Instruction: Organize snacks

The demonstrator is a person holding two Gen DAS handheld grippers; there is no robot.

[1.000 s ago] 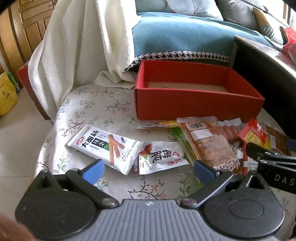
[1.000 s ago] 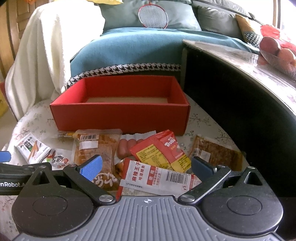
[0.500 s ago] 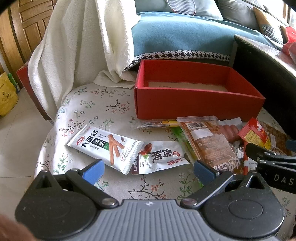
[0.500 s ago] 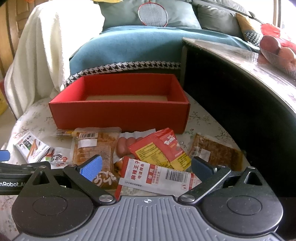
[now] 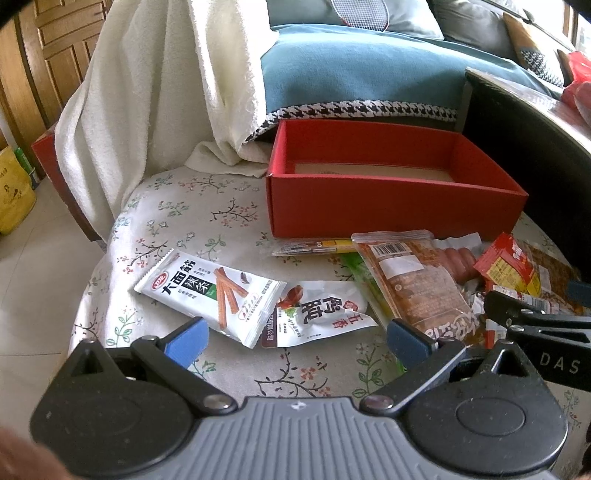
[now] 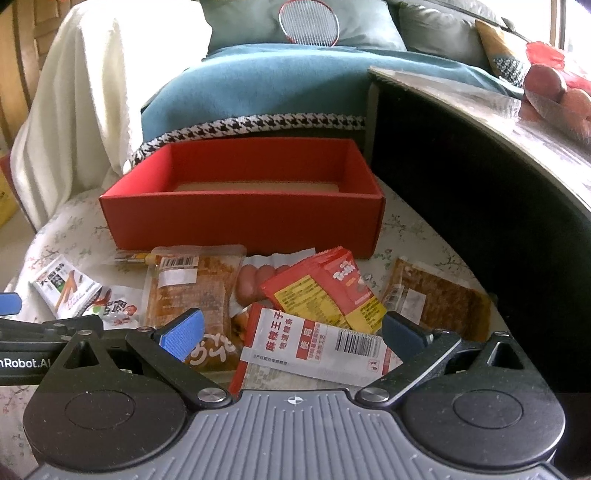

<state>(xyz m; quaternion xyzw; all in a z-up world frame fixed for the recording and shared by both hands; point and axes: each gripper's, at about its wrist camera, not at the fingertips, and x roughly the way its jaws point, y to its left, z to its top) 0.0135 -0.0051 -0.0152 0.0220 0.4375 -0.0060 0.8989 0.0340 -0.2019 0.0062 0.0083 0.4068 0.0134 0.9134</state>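
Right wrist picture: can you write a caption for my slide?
Open right claw hovers over snack packets before an empty red box.

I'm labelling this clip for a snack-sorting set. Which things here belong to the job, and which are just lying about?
Job:
red box
white strip-snack packet
sausages
red-yellow packet
barcoded white packet

Lying about:
white towel
teal blanket
badminton racket

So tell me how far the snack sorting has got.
Nothing is done: the red box holds no snacks. Nothing is in hand: the left hand-held gripper and right hand-held gripper are open over the pile. Every packet, including the white strip-snack packet, remains on the floral cloth.
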